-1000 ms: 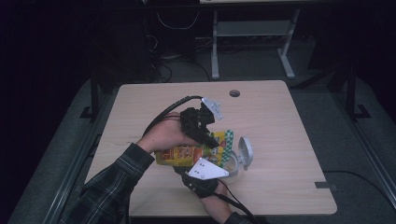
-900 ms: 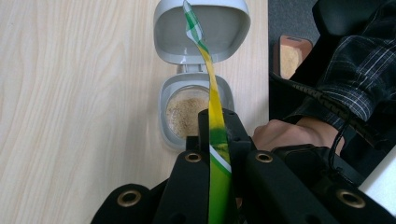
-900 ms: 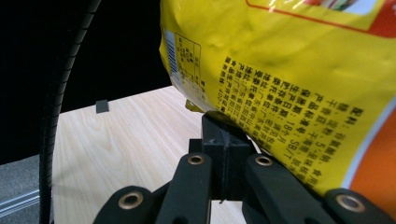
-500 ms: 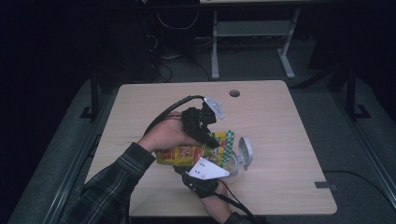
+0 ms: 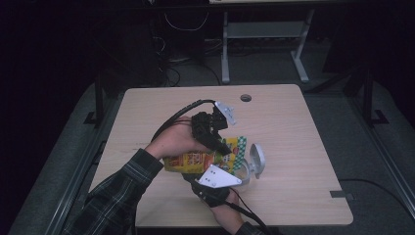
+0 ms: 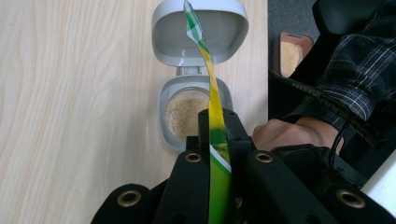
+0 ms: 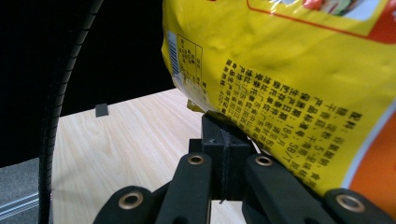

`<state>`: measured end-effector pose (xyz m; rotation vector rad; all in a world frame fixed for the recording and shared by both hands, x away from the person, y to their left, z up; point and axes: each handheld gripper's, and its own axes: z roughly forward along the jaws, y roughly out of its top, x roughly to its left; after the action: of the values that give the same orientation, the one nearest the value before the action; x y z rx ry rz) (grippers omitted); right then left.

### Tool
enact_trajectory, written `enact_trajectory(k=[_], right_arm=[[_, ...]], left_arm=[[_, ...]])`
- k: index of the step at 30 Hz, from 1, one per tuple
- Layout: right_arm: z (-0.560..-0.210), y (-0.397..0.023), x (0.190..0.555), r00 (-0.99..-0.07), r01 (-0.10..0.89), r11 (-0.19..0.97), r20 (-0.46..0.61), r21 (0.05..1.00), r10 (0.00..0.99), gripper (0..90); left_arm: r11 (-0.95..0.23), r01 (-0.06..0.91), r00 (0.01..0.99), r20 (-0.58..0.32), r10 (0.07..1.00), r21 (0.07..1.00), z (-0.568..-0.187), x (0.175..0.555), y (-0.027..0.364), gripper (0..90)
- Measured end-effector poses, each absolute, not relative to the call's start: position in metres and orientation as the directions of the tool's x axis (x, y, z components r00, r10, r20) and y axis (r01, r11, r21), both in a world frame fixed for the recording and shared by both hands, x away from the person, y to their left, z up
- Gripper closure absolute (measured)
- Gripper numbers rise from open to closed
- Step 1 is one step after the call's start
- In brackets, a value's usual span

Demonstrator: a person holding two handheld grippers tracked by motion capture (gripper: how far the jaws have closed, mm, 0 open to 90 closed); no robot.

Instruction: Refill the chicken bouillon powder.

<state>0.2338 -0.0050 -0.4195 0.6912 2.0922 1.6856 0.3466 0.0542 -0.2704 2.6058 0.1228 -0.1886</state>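
A soft yellow and orange plastic snack bag [image 5: 198, 159] is held up above the pale wooden table [image 5: 147, 117], near the middle of it and a bit to the near side. The bag's flat green and yellow top edge [image 6: 212, 116] is pinched by the left gripper [image 5: 222, 147], with its two black jaws pressed tight on the thin strip. In the left gripper view, this strip is seen on edge, running up over a small grey plastic box [image 6: 194, 114] that sits on the table just right of the bag. The box's hinged lid [image 6: 201, 32] is flipped open and lies flat beyond it, and sandy brown crumbs [image 6: 187, 114] are seen inside. The bag's lower edge is gripped by the right gripper [image 7: 224, 154], whose jaws are squeezed shut on it right below the small black print. A checked sleeve [image 5: 115, 196] is seen at the near left
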Motion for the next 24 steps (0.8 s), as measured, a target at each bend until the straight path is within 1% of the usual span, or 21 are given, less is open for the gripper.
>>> enact_trajectory(k=[1, 24], right_arm=[[-0.4193, -0.0051, 0.2338, -0.813, 0.144, 0.166, 0.021, 0.975, 0.582, 90.0], [-0.4161, -0.0084, 0.2354, -0.809, 0.143, 0.156, 0.025, 0.977, 0.587, 90.0]], left_arm=[[-0.856, 0.135, 0.985, -0.165, 0.059, 0.499, -0.2705, 0.3458, 0.054, 89.3], [-0.855, 0.132, 0.986, -0.159, 0.059, 0.501, -0.2674, 0.3474, 0.0518, 89.3]])
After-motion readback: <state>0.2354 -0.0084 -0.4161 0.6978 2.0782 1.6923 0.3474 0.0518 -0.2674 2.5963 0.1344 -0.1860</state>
